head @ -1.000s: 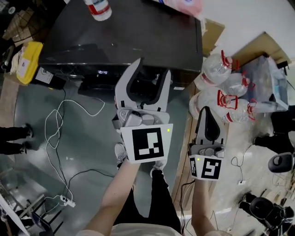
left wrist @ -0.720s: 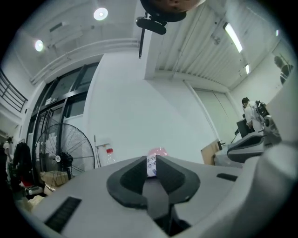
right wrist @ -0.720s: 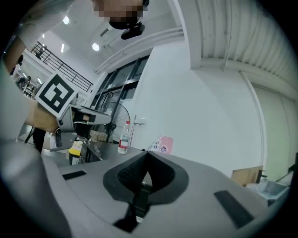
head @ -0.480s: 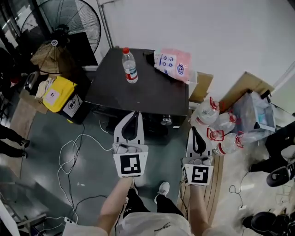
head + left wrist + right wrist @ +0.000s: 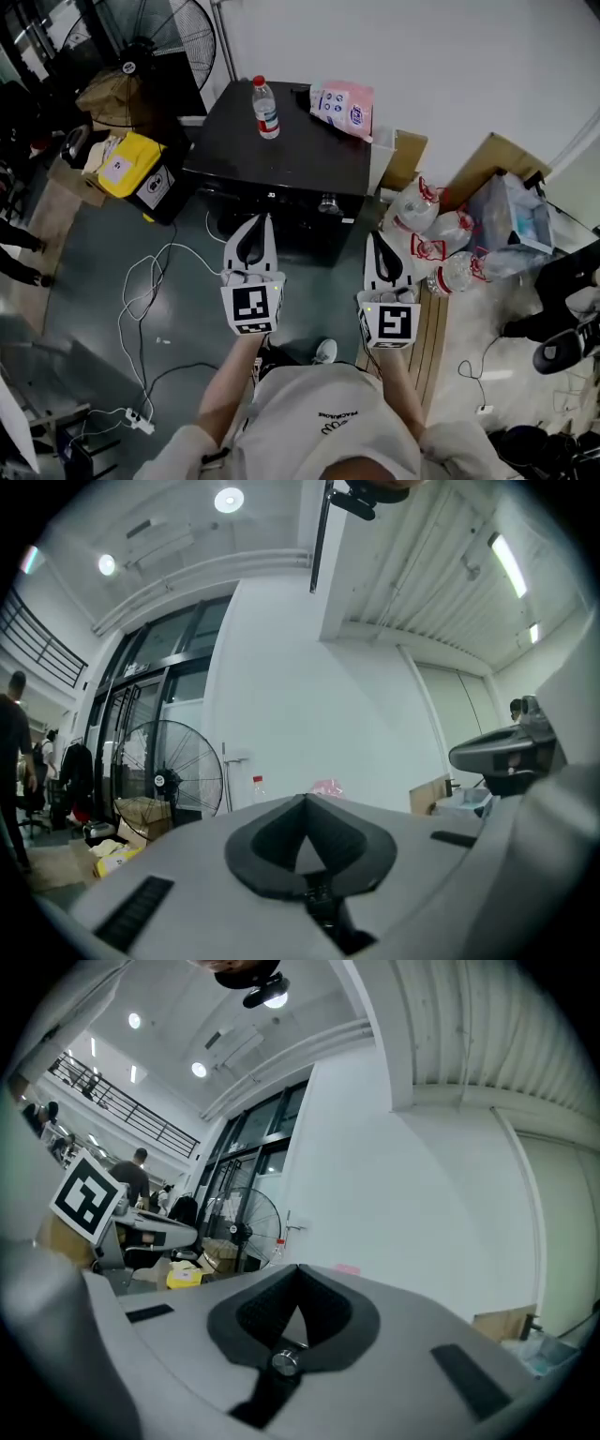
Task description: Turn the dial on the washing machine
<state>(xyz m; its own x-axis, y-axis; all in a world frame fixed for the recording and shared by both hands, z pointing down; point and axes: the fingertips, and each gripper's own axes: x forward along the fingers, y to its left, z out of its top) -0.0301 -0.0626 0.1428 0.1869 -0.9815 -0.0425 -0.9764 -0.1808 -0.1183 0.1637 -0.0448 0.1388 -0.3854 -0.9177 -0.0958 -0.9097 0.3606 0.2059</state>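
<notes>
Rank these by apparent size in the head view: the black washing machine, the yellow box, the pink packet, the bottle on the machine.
1. black washing machine.
2. yellow box and pink packet, about alike; not ranked.
3. bottle, smallest.

Low in the head view, the person wears an off-white, short-sleeved T-shirt (image 5: 319,412) with small dark print and a white shoe (image 5: 324,351); the left gripper (image 5: 262,219) and right gripper (image 5: 375,235) are pale grey, black-padded, each with a black-and-white marker cube (image 5: 251,308).
</notes>
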